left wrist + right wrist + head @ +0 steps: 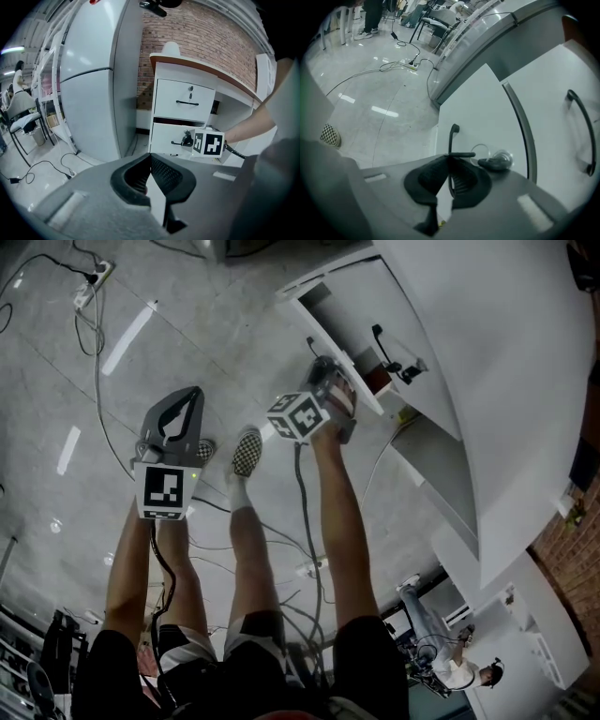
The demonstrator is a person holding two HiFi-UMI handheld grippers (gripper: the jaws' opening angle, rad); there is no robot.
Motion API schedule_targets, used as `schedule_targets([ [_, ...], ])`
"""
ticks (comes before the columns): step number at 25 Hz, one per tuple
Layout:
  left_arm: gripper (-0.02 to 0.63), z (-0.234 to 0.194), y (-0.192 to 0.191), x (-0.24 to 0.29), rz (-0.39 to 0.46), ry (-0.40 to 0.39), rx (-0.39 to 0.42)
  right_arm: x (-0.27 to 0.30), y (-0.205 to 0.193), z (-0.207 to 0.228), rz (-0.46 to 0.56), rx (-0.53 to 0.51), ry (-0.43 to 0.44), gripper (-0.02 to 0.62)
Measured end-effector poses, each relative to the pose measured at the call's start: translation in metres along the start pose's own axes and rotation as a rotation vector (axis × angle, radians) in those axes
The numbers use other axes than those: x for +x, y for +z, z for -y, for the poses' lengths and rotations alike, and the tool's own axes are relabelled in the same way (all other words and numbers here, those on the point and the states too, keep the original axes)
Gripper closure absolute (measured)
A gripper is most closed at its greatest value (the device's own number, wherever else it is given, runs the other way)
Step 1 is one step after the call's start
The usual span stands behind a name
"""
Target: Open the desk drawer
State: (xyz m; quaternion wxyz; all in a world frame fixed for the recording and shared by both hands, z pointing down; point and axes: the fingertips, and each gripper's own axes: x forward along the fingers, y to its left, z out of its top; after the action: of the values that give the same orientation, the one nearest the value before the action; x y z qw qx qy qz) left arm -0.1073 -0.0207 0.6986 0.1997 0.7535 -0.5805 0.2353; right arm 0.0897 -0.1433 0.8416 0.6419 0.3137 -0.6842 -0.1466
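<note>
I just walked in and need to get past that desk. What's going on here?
A person is opening the lower drawer of a white desk. The right hand-held gripper is shut on the drawer's black handle, and the drawer stands out a little from the cabinet. The left hand-held gripper is shut on nothing and held clear of the desk. The upper drawer is closed.

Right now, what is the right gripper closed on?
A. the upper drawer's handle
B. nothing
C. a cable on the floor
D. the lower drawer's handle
D: in the right gripper view, the right gripper has its jaws shut on the black handle of the lower drawer.
</note>
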Motion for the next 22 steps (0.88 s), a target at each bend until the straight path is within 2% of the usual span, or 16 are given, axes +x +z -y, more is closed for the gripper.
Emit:
schedule_targets([
  [22,0.597,-0.005,-0.028,-0.055,0.011,-0.064,0.067,-0.060,0.012,-0.085,-0.014,0.005,0.015,0.580],
])
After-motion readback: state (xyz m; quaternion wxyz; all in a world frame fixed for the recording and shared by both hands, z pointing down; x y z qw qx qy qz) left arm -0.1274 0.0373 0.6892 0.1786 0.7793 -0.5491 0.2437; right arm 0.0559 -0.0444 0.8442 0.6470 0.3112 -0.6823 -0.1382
